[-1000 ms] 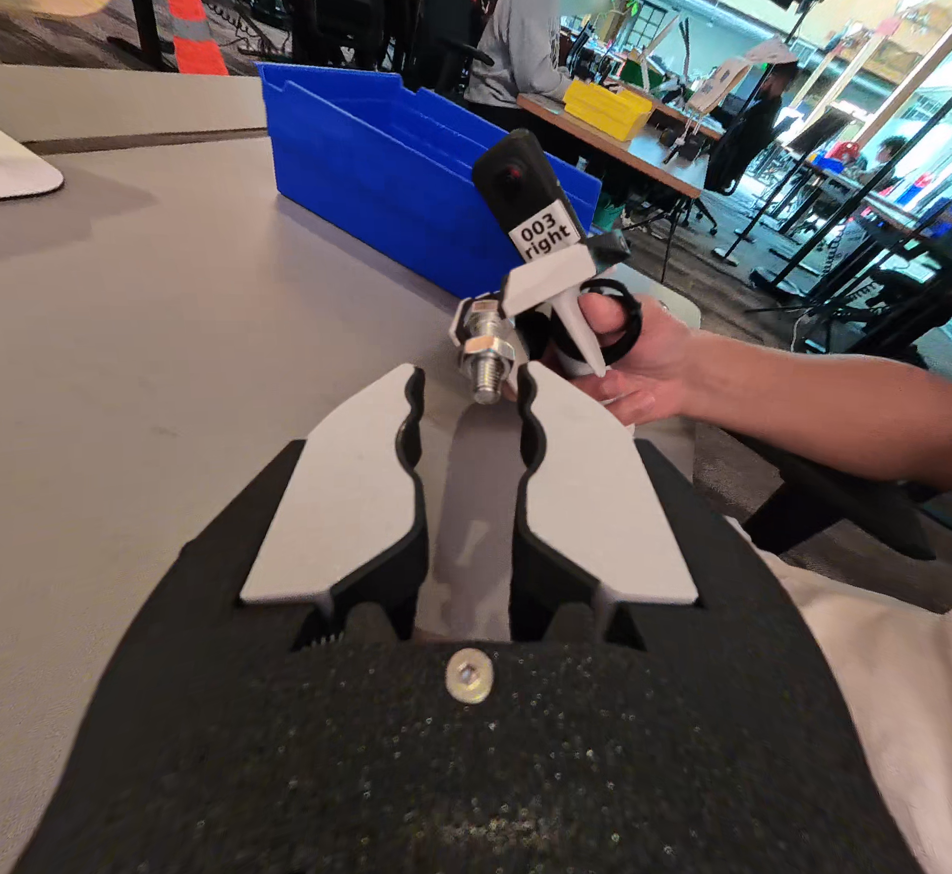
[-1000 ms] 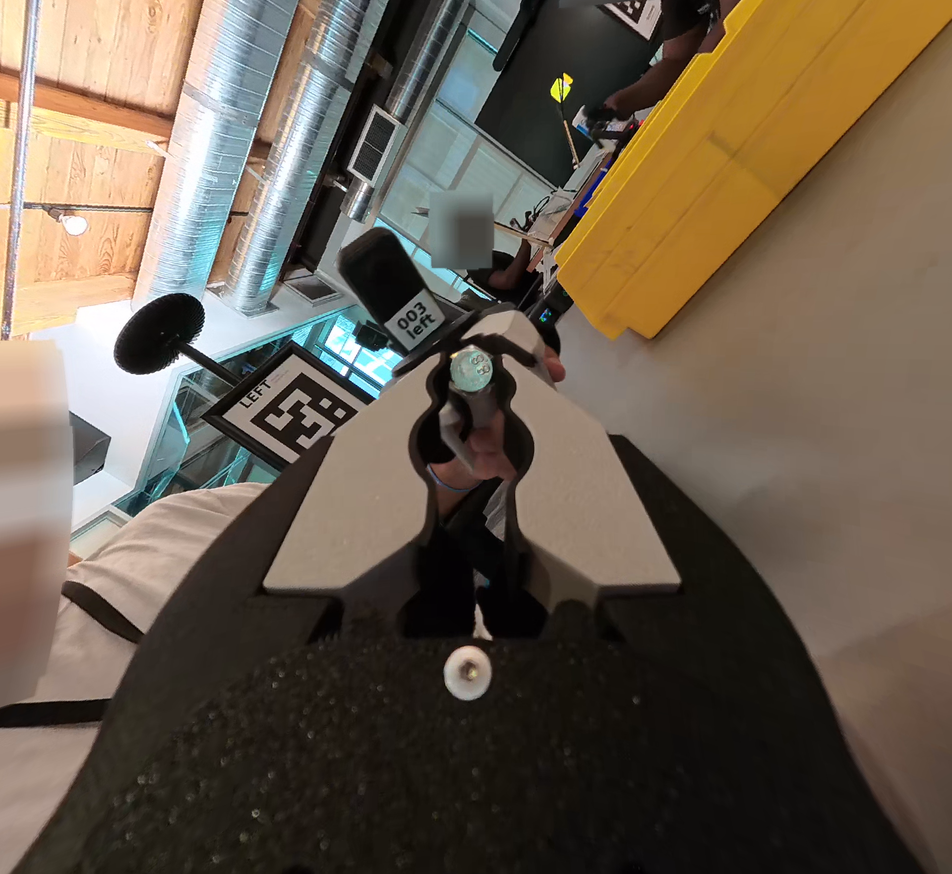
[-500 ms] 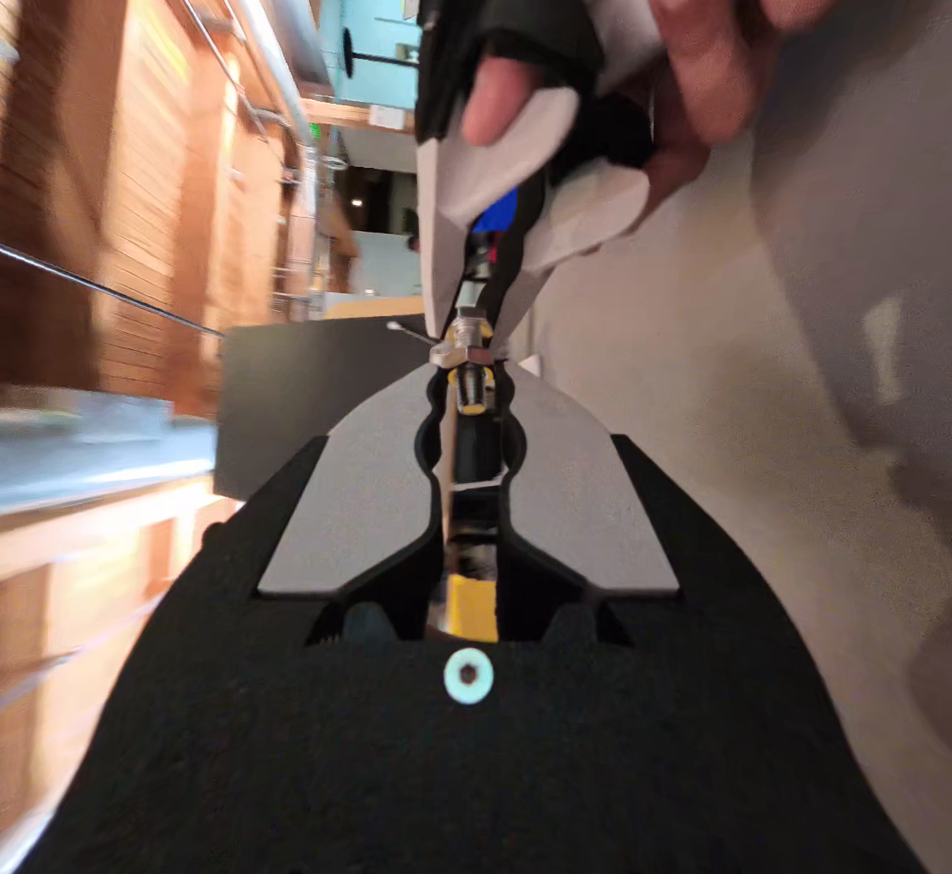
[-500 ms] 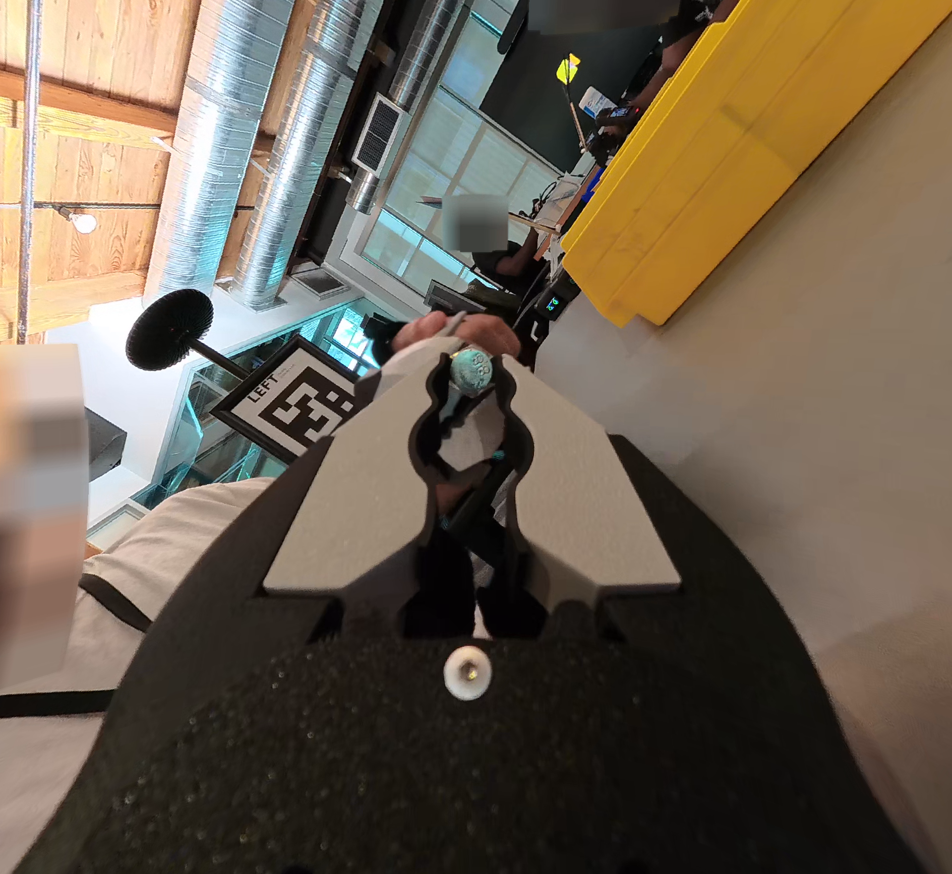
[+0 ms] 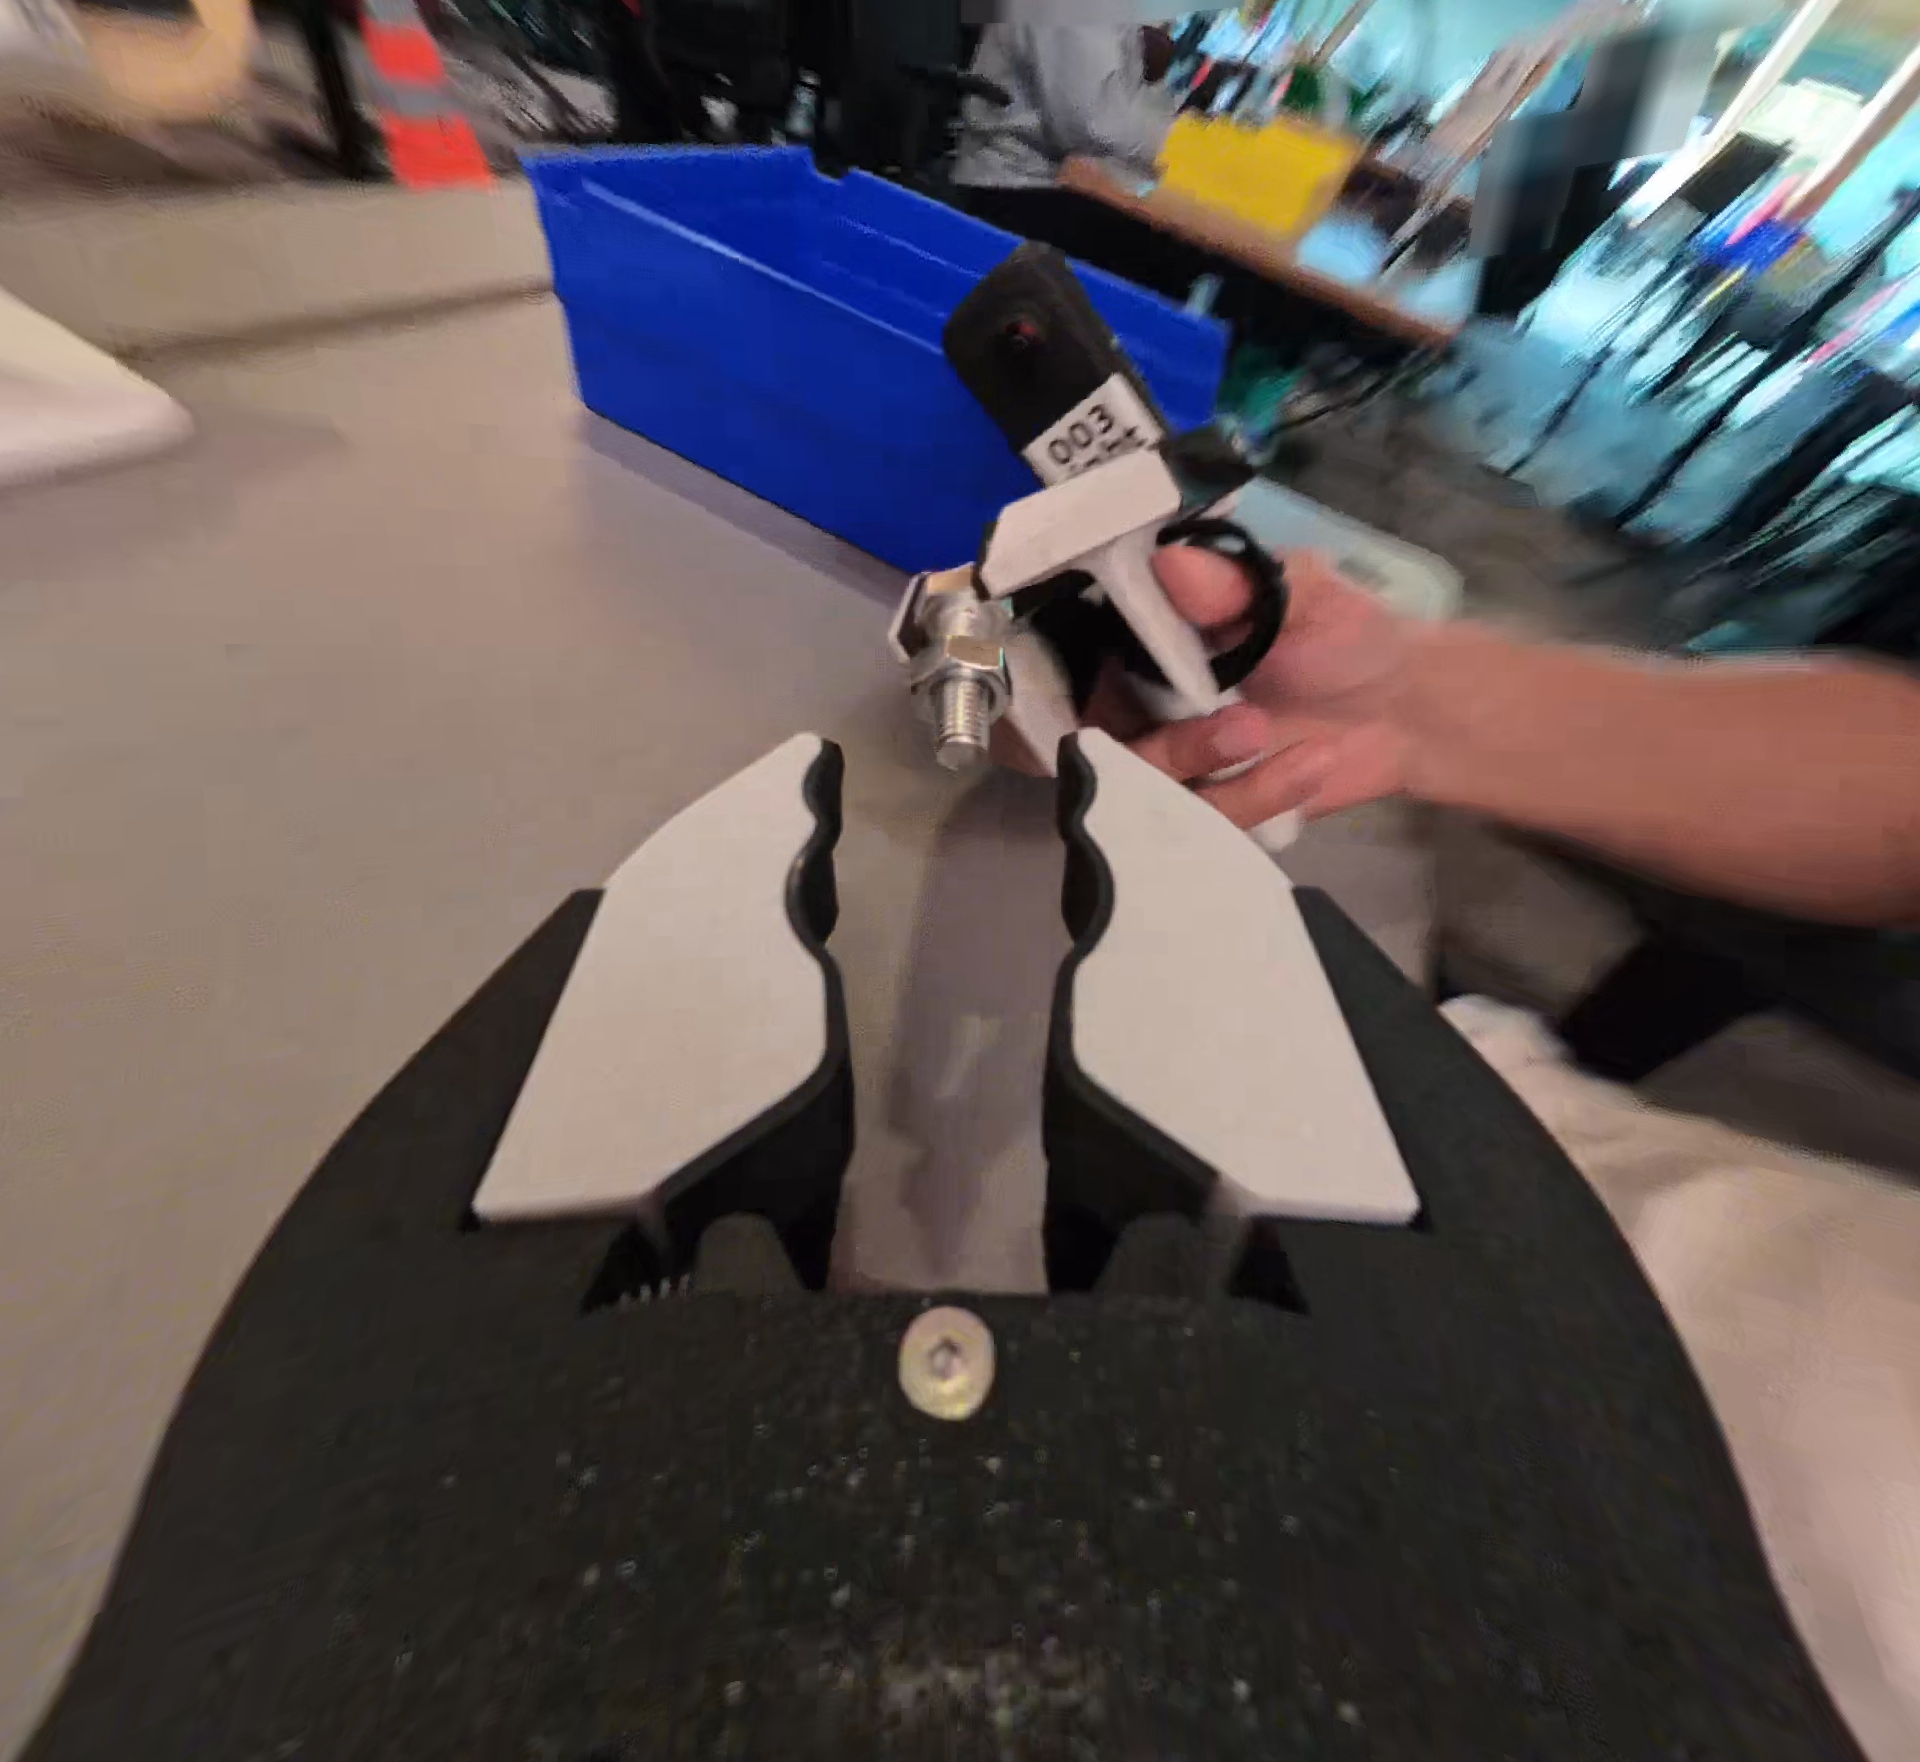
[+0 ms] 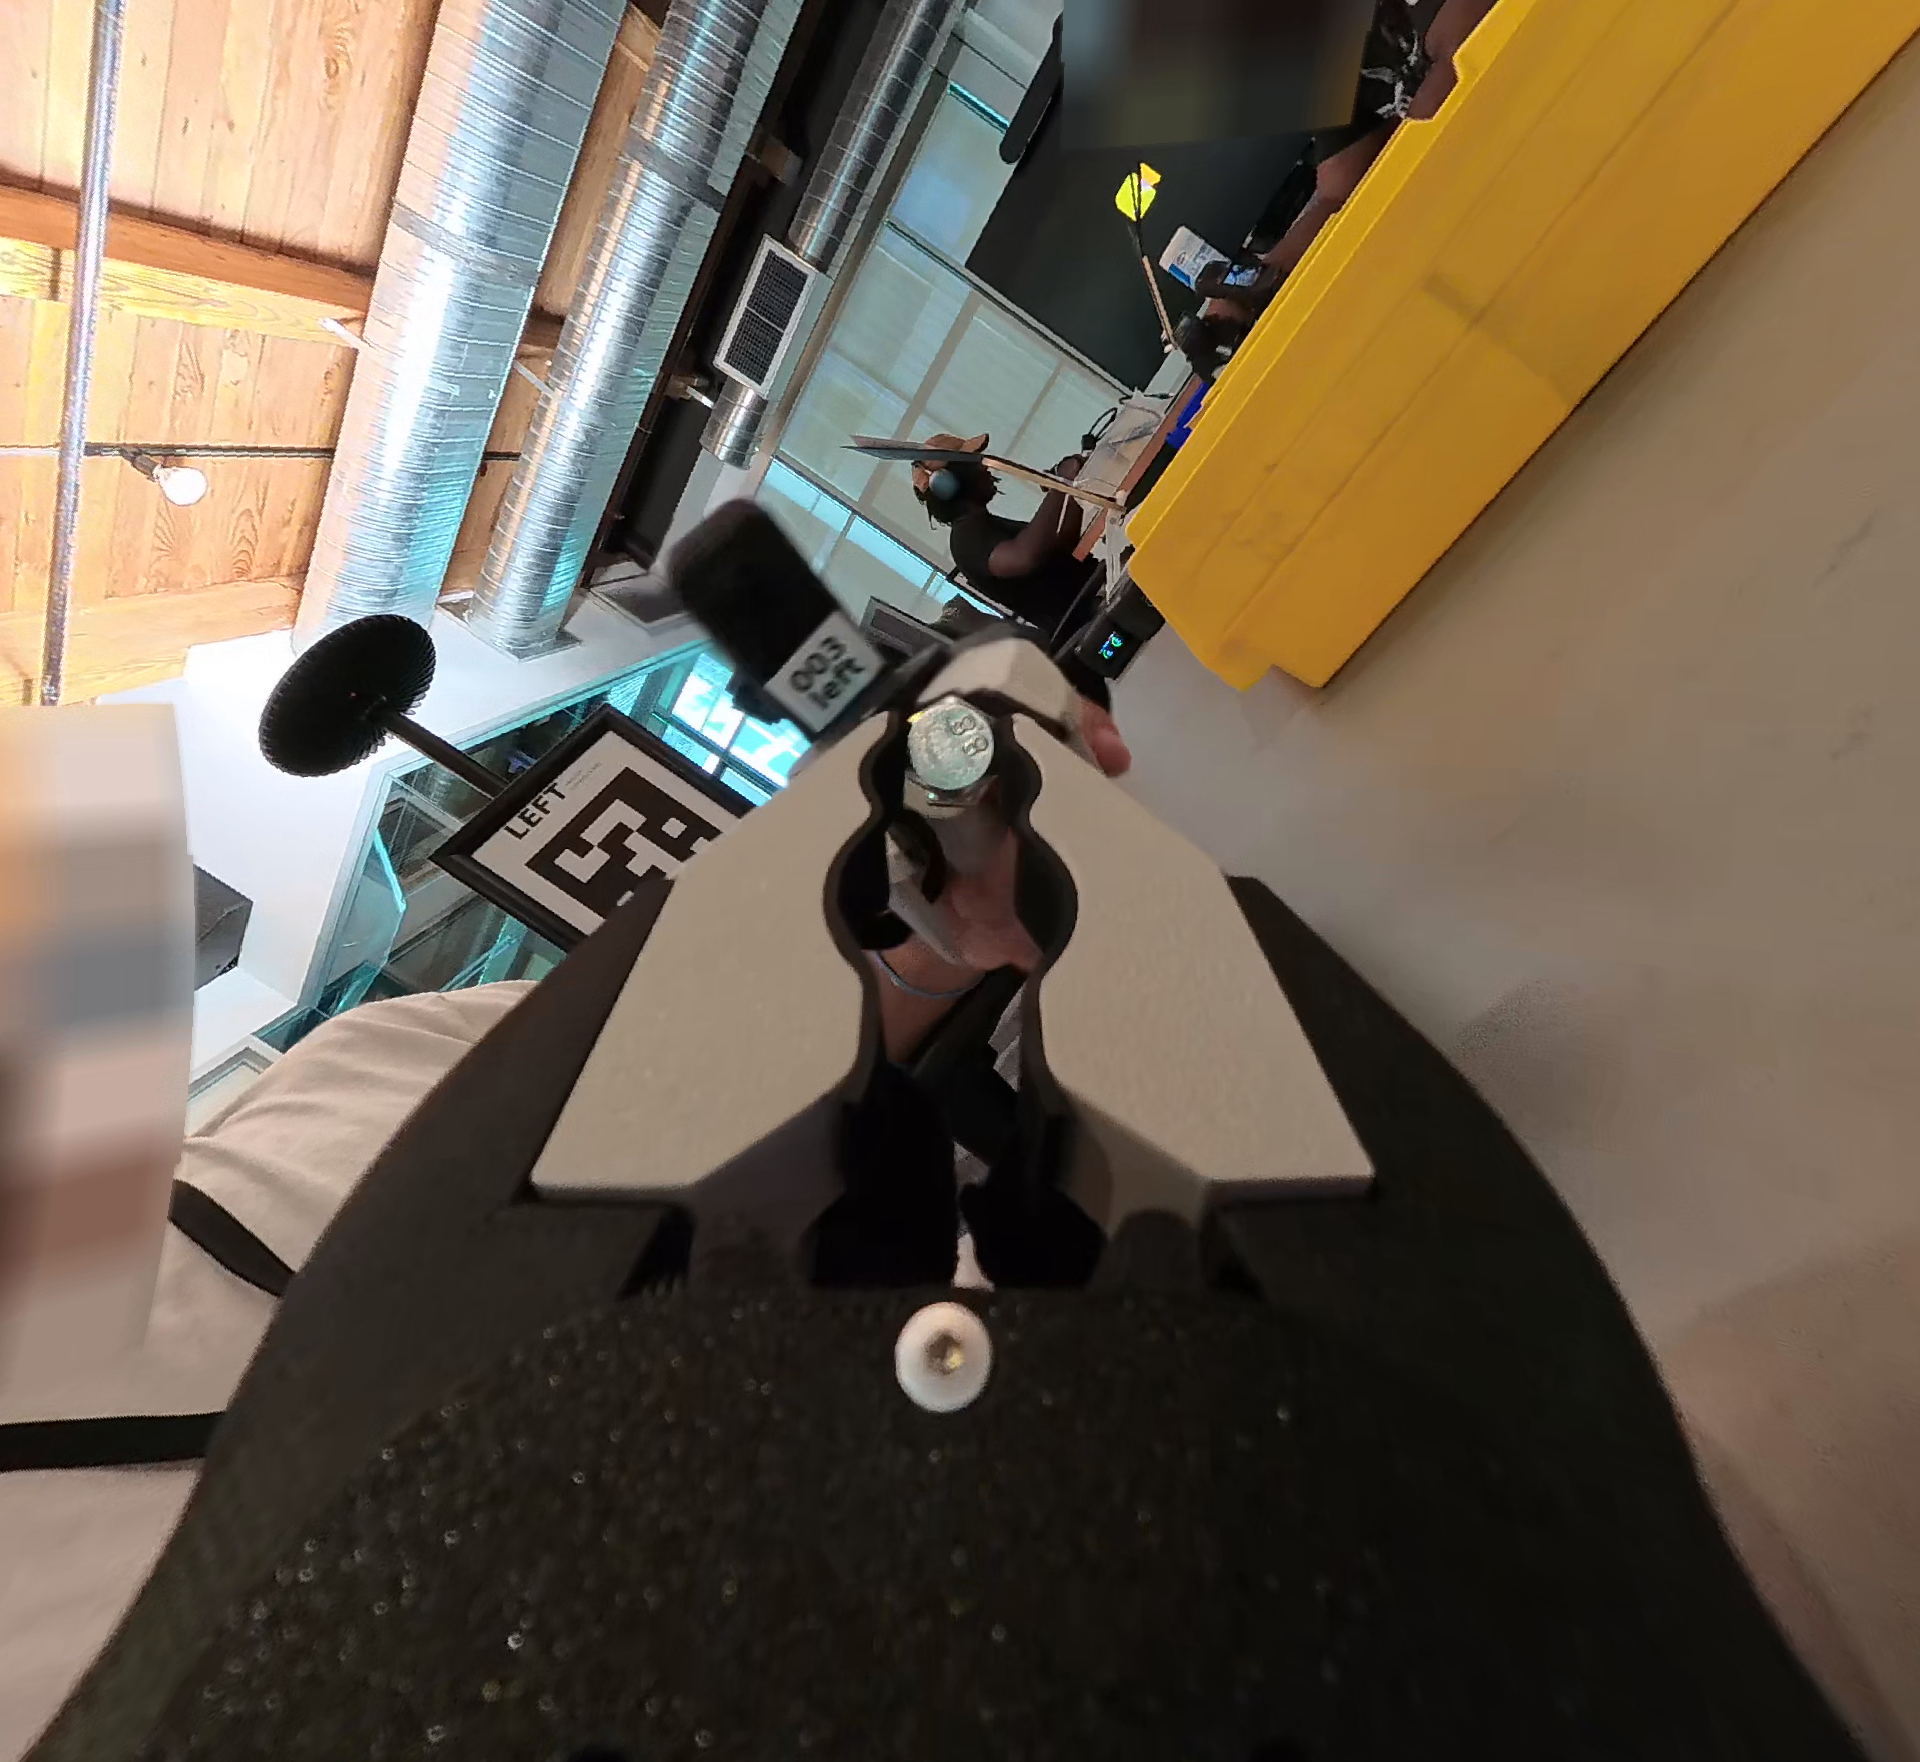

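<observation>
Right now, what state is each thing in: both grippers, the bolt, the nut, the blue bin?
Left gripper: open, empty, just short of the bolt's tip.
Right gripper: shut on the bolt's head.
Bolt: held off the table, threaded end toward the left gripper.
Nut: threaded on the bolt, part way up.
Blue bin: upright on the table, inside hidden.

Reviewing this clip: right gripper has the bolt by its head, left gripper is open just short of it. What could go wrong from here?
1. The right gripper pinches only the hex head of the silver threaded bolt; the bolt may pivot or slip.
2. The open left gripper sits slightly off the bolt's axis and might knock the silver hex nut.
3. A dropped bolt may roll off the grey table.
</observation>
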Demonstrator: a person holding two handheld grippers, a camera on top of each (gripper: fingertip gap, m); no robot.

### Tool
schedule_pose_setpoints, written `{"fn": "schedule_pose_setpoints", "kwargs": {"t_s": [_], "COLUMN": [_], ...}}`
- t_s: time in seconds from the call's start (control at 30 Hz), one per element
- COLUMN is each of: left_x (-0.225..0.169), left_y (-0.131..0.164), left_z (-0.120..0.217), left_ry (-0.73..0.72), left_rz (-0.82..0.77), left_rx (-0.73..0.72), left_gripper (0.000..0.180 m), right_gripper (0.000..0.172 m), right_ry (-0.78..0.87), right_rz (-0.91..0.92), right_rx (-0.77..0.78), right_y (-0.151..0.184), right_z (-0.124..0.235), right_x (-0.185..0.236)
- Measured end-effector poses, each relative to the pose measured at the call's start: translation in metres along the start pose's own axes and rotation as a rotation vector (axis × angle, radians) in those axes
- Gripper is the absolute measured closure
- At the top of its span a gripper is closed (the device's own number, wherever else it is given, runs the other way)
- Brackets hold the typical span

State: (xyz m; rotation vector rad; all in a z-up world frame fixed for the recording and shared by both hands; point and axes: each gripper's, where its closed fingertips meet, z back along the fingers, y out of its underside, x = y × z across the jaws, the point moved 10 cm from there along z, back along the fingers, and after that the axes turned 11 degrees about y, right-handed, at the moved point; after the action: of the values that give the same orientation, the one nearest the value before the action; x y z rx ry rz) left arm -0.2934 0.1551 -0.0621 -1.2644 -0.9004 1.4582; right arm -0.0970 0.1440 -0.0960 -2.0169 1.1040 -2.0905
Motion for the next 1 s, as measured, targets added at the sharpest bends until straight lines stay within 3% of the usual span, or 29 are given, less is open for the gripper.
{"fn": "schedule_pose_setpoints", "kwargs": {"t_s": [0.1, 0.17, 0.37, 0.47, 0.57, 0.83, 0.9, 1.0], "left_x": [0.012, 0.018, 0.012, 0.009, 0.002, -0.028, -0.028, -0.03], "left_y": [0.006, 0.007, 0.005, 0.004, 0.002, 0.013, 0.017, 0.017], "left_z": [-0.002, -0.001, -0.003, -0.003, -0.003, -0.011, -0.016, -0.019], "left_ry": [0.165, 0.212, 0.177, 0.129, 0.04, -0.429, -0.494, -0.495], "left_rz": [0.297, 0.386, 0.26, 0.153, -0.08, -1.165, -1.281, -1.284], "left_rx": [-0.104, -0.157, -0.107, -0.081, 0.003, 0.358, 0.401, 0.398], "left_gripper": [0.141, 0.142, 0.163, 0.164, 0.164, 0.163, 0.163, 0.157], "right_gripper": [0.155, 0.155, 0.155, 0.155, 0.155, 0.155, 0.155, 0.155], "right_ry": [0.002, 0.001, 0.001, 0.003, 0.007, 0.008, 0.018, 0.01], "right_rz": [0.002, 0.001, -0.003, 0.0, 0.004, -0.014, -0.02, -0.022], "right_rx": [0.005, 0.007, 0.015, 0.016, 0.023, 0.039, 0.035, 0.028], "right_y": [0.001, 0.001, 0.003, 0.003, 0.004, 0.006, 0.006, 0.004], "right_z": [-0.001, -0.002, -0.004, -0.004, -0.005, -0.008, -0.007, -0.004], "right_x": [0.0, 0.0, -0.002, -0.001, 0.0, -0.002, -0.004, -0.003]}}
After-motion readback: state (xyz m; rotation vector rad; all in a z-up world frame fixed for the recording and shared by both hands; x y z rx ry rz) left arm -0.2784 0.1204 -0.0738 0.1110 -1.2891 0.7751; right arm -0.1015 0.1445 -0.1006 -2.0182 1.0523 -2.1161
